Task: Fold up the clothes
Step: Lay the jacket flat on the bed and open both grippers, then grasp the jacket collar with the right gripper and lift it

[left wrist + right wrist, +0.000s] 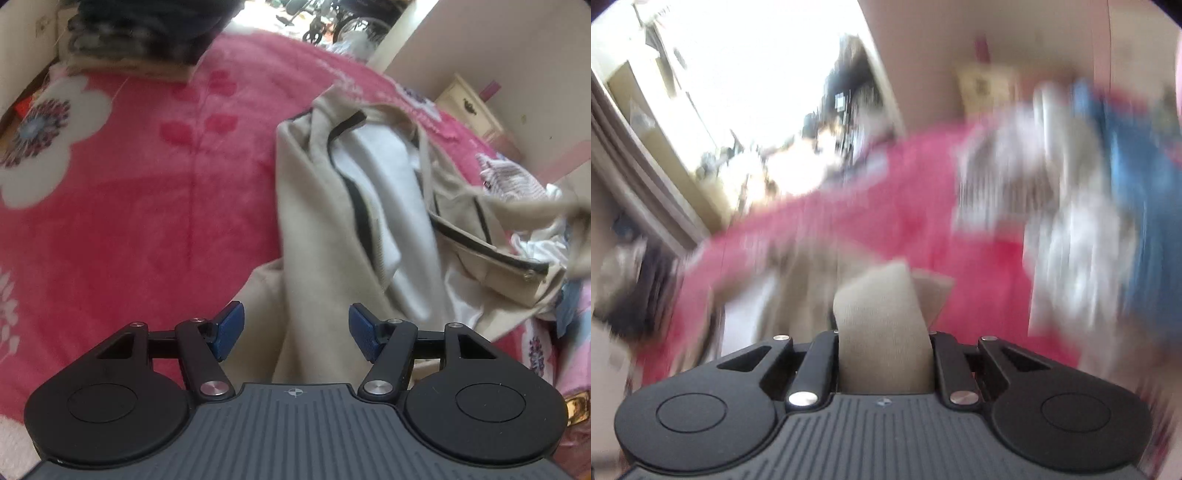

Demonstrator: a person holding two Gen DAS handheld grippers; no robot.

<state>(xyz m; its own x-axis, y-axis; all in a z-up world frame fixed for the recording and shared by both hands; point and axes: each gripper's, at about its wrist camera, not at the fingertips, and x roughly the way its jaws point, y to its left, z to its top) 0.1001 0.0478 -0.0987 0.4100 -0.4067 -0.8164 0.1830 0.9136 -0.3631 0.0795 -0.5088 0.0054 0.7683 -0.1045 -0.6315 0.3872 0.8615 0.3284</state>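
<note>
Right gripper (884, 332) pinches a beige jacket (325, 206) fold, probably its cuff, to spread it; left gripper (295, 328) hovers agape above the cloth, ready.

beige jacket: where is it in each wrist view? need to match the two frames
Left wrist: the beige jacket lies spread over centre and right of frame, black-trimmed, on the bed ahead of the open left gripper.
Right wrist: a wad of its beige fabric sits bottom centre, clamped in the right gripper; more blurs off to the left.
Shared landmark: the pink floral blanket, seen as a blurred pink band in the right view.
</note>
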